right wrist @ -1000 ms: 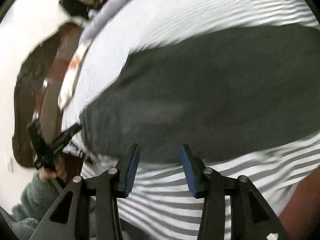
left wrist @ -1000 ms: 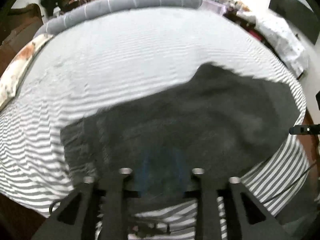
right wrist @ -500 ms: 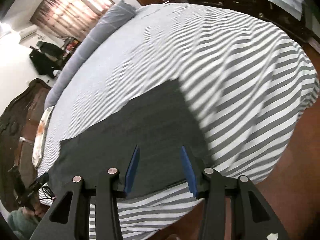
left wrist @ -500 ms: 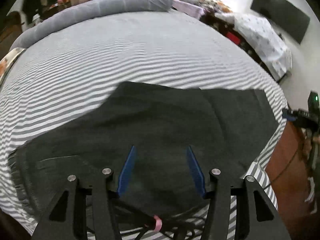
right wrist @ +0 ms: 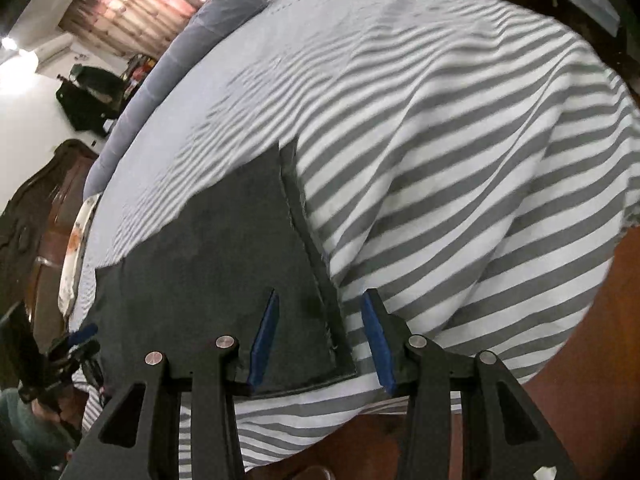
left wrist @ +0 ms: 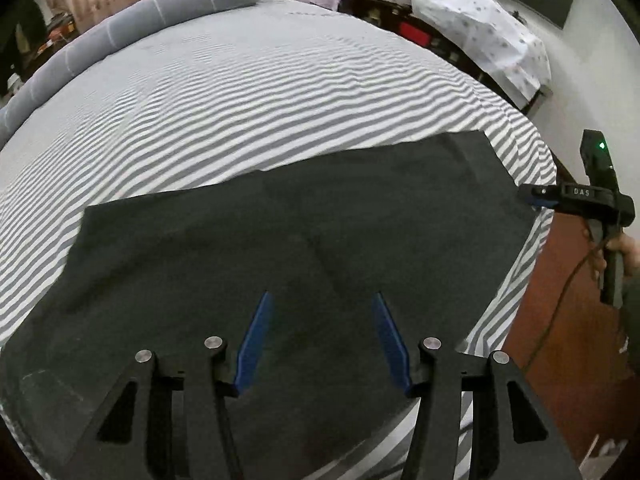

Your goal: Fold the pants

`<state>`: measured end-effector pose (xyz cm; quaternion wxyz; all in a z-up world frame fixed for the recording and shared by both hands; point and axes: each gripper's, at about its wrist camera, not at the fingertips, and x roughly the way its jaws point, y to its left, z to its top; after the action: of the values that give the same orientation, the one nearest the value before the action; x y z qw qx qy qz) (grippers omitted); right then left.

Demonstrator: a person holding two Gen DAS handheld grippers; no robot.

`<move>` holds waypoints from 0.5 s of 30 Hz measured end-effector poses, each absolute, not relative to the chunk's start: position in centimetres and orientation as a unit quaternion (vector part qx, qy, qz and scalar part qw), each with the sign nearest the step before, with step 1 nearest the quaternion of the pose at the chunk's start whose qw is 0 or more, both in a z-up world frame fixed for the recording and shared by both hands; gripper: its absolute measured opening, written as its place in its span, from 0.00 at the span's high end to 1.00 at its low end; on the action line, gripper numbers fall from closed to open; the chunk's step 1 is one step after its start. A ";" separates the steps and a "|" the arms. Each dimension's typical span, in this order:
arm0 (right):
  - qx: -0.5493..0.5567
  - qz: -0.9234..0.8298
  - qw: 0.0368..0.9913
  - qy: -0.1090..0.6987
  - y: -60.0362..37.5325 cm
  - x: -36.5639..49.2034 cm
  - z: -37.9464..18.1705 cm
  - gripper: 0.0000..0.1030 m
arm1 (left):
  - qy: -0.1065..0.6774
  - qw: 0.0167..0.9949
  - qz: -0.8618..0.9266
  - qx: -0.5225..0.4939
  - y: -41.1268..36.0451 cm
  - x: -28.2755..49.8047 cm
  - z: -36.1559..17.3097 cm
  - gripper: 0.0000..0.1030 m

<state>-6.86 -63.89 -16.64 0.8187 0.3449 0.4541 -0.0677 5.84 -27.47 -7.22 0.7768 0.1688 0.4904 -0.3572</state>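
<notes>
Dark grey pants (left wrist: 280,248) lie flat across the near side of a bed with a grey-and-white striped sheet (left wrist: 260,92). My left gripper (left wrist: 322,300) is open and empty, held just above the middle of the pants. My right gripper (right wrist: 320,296) is open and empty, held above the hem end of the pants (right wrist: 224,264), near the bed's corner. The right gripper also shows in the left wrist view (left wrist: 536,196) at the pants' right end. The left gripper shows in the right wrist view (right wrist: 82,334) at the pants' far end.
A long grey bolster (left wrist: 132,20) lies along the far side of the bed. A table under a white spotted cloth (left wrist: 488,28) stands at the right. A dark wooden headboard (right wrist: 40,200) is at the left. The sheet (right wrist: 460,160) hangs over the bed's corner above a brown floor (right wrist: 580,360).
Both grippers have drawn back from the pants. The left gripper, shut and low on the cloth a second ago, is now open above it. The pants now lie flat.
</notes>
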 end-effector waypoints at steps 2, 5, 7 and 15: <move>0.347 -0.053 0.824 0.444 -63.4 -7.0 -16.8 0.65 | 0.494 0.774 -0.359 0.170 -28.0 5.8 -7.6 0.47; 0.364 -0.012 0.814 0.452 -62.5 -7.0 -17.4 0.80 | 0.496 0.770 -0.359 0.179 -28.8 5.6 -8.3 0.47; 0.363 0.011 0.810 0.461 -61.8 -6.9 -17.7 0.84 | 0.499 0.767 -0.358 0.185 -29.3 5.5 -8.8 0.47; 0.400 -0.023 0.810 0.429 -63.0 -7.2 -18.4 0.86 | 0.511 0.760 -0.339 0.214 -30.1 5.8 -11.1 0.47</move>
<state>-7.22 -62.96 -18.38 0.8098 0.3998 0.4288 -0.0235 5.76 -30.09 -11.10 0.7602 0.2138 0.5111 -0.3392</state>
